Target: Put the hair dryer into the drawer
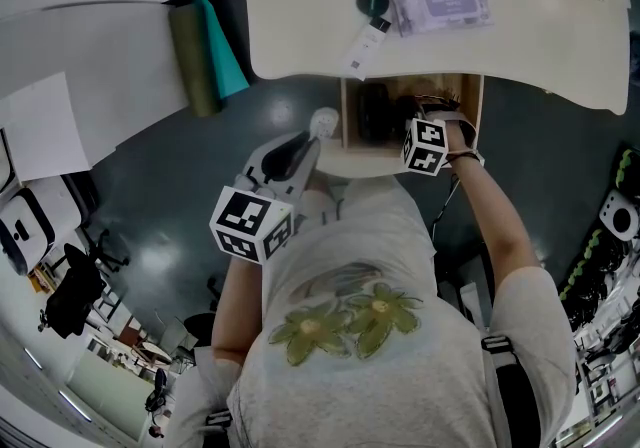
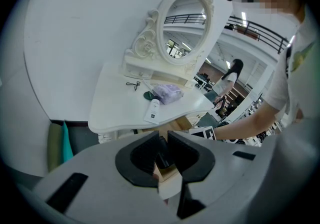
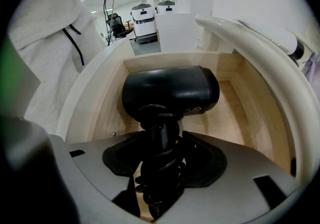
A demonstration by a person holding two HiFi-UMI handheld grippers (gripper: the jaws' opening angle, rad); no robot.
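Hair dryer (image 3: 172, 93) in the open drawer (image 3: 252, 118), the right gripper (image 3: 161, 135) on its handle.
The drawer stands pulled out under the dressing table's (image 1: 290, 26) front edge. The black dryer lies on the drawer's wooden floor, barrel crosswise, handle and coiled cord pointing to the drawer's front edge. The right gripper's jaws close on that handle from both sides. The left gripper (image 2: 163, 150) hangs in the air just off the drawer's front left corner, jaws drawn almost together with only a thin slit between them, gripping nothing.
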